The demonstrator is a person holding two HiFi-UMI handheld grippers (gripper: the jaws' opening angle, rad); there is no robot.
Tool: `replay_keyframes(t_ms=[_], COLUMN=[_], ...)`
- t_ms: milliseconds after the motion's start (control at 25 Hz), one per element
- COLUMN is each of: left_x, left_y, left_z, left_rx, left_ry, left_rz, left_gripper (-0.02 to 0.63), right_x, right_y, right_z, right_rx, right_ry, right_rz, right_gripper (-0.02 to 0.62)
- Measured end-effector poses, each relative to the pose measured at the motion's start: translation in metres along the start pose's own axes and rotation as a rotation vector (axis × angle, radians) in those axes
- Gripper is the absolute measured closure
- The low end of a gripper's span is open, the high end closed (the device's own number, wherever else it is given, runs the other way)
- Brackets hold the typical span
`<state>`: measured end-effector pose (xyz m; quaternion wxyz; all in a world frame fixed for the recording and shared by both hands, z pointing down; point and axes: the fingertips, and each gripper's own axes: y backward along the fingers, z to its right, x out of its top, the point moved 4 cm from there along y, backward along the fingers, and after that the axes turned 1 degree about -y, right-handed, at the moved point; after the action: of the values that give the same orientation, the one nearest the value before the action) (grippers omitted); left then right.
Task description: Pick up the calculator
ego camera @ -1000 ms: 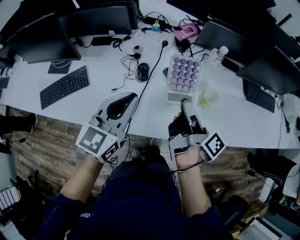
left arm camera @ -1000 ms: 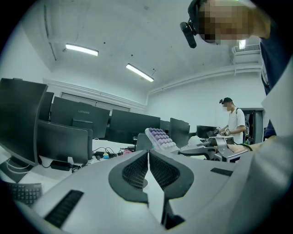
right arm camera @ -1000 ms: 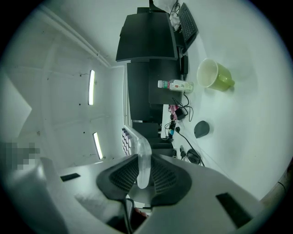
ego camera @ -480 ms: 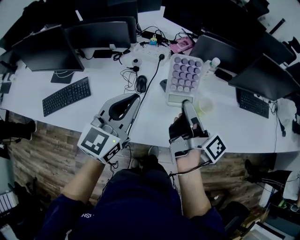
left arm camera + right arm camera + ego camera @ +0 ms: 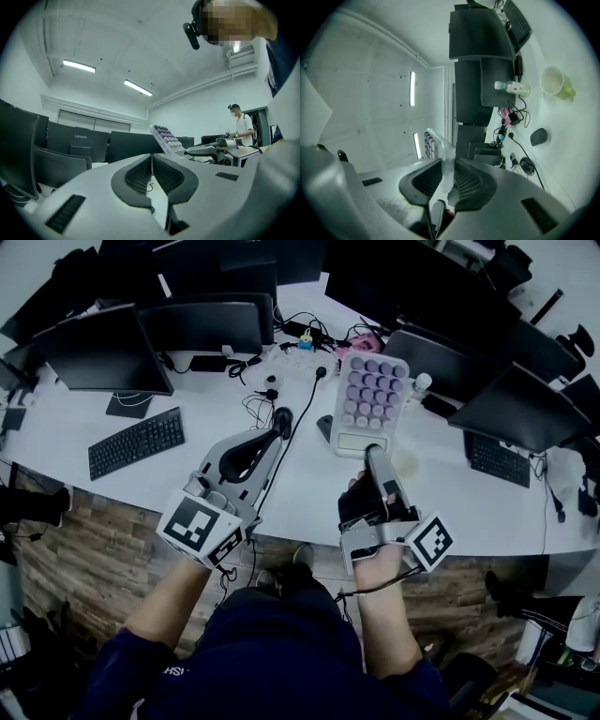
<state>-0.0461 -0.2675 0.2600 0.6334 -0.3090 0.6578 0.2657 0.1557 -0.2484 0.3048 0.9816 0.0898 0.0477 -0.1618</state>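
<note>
The calculator (image 5: pixel 370 399) is white with rows of round purple keys. It hangs above the white desk (image 5: pixel 309 486), tilted, with my right gripper (image 5: pixel 374 452) shut on its near edge. In the right gripper view the calculator's clear edge (image 5: pixel 440 150) stands pinched between the ribbed pads of the right gripper (image 5: pixel 446 176). My left gripper (image 5: pixel 275 434) floats to the left, shut with nothing in it. The left gripper view shows its pads meeting at the left gripper's tip (image 5: pixel 152 164), and the calculator (image 5: pixel 165 137) raised beyond, to the right.
Dark monitors (image 5: pixel 202 324) ring the desk's far side. A black keyboard (image 5: pixel 138 442) lies at the left, another keyboard (image 5: pixel 489 458) at the right. Cables and a mouse (image 5: pixel 539 137) lie mid-desk, with a green cup (image 5: pixel 555 83) and a bottle (image 5: pixel 513 86). A person (image 5: pixel 241 129) stands in the background.
Both grippers have risen, and the calculator has gone up with the right one. The desk now looks farther below. Neither gripper's jaws have changed.
</note>
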Motion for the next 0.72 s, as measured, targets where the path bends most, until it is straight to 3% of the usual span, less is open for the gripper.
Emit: replay_keyframes(t_ms=[720], left_x=[0.02], left_y=[0.007], left_z=[-0.001], left_rx=[0.002], left_ry=[-0.036], left_rz=[0.05], left_gripper=[0.572], right_x=[-0.001], right_y=[-0.004], right_z=[-0.031], right_rx=[0.079], right_ry=[0.045], right_rz=[-0.008], right_gripper=[0.514])
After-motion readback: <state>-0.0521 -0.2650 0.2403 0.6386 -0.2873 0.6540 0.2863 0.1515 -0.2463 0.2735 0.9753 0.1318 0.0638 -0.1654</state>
